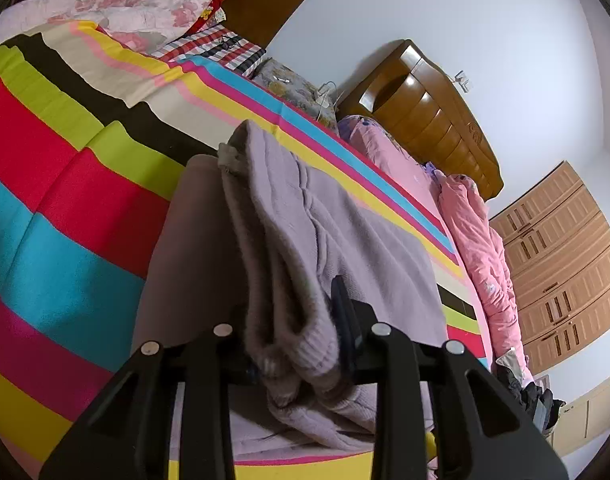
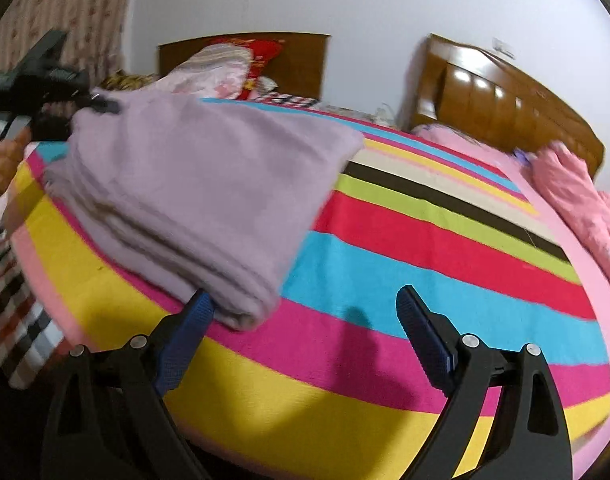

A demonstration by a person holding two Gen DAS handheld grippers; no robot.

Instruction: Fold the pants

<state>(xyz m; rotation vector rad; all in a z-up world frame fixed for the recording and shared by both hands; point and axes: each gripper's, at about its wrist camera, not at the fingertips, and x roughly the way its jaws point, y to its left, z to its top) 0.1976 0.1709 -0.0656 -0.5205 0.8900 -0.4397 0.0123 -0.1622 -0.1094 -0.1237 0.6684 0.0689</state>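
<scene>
The lilac knit pants (image 2: 193, 184) lie folded in several layers on the striped bedspread (image 2: 385, 248). In the left wrist view a thick bunch of the pants (image 1: 301, 248) runs up between the jaws of my left gripper (image 1: 293, 332), which is shut on it; one fingertip (image 1: 341, 304) shows, the other is hidden by fabric. From the right wrist view the left gripper (image 2: 45, 76) holds the pants' far corner, lifted slightly. My right gripper (image 2: 305, 300) stands open just above the bedspread. Its left pad (image 2: 197, 312) sits against the near folded corner, and only bedspread lies between the fingers.
A pink quilt (image 2: 585, 208) lies along the bed's right side below a wooden headboard (image 2: 505, 108). Floral bedding and a red pillow (image 1: 145, 4) are piled at the far end. A plaid cloth (image 2: 13, 312) hangs at the near left edge. Wardrobe doors (image 1: 565, 264) stand beyond.
</scene>
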